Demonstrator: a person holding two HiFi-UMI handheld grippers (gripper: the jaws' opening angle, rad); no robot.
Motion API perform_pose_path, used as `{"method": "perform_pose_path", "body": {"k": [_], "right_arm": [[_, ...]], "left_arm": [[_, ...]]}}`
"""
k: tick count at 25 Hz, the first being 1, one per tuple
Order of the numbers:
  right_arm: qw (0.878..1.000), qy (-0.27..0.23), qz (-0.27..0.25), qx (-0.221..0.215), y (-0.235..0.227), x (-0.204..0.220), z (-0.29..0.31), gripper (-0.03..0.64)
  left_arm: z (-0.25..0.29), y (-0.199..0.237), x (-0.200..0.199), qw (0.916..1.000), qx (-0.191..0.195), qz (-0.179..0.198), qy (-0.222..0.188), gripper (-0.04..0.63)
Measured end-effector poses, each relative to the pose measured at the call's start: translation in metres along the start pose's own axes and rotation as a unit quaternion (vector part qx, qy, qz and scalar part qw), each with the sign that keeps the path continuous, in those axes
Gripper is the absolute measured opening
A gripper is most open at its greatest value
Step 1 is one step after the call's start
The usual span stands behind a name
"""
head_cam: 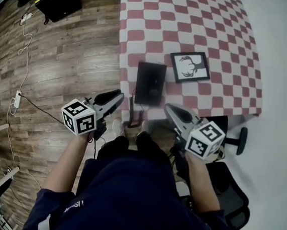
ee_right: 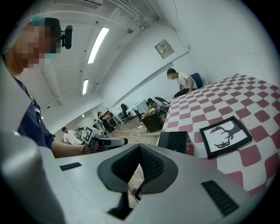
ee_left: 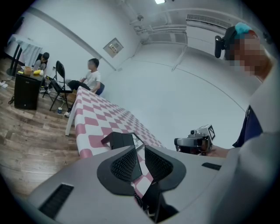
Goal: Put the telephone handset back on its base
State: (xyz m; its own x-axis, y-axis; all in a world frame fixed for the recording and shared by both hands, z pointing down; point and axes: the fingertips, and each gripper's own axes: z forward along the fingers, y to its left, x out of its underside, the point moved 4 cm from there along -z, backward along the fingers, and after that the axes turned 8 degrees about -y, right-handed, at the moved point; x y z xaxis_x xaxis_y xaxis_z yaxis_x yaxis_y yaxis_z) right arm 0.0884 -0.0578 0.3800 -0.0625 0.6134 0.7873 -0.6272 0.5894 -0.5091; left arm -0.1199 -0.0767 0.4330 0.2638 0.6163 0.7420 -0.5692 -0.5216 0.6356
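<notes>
Dark navy short-sleeved top [head_cam: 125, 196], grey left hand-held gripper [head_cam: 119, 94] and right hand-held gripper [head_cam: 168, 108], black ribbed pads [ee_left: 124, 164], black-and-white marker cubes [head_cam: 78, 116]

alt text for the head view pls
From above, a person holds the left gripper and right gripper just short of a table with a red and white checked cloth. A black phone base sits at its near edge, a framed antler picture to its right; what looks like the handset hangs below the edge.

A framed antler picture [head_cam: 189, 67] lies on the red-checked tablecloth [head_cam: 158, 17] beside the wooden floor [head_cam: 62, 63].
</notes>
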Motion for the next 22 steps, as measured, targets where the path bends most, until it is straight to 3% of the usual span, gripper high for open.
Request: {"method": "perform_pose_path", "body": {"k": [7, 22], "right_arm": [[1.000, -0.006, -0.019, -0.003, 0.021, 0.001, -0.001, 0.014], [0.999, -0.019, -0.031, -0.017, 0.049, 0.005, -0.002, 0.012]], "left_arm": [[-0.016, -0.019, -0.017, 0.9995, 0.012, 0.013, -0.027, 0.084], [-0.027, -0.039, -0.017, 0.9989, 0.025, 0.024, -0.031, 0.074]]}}
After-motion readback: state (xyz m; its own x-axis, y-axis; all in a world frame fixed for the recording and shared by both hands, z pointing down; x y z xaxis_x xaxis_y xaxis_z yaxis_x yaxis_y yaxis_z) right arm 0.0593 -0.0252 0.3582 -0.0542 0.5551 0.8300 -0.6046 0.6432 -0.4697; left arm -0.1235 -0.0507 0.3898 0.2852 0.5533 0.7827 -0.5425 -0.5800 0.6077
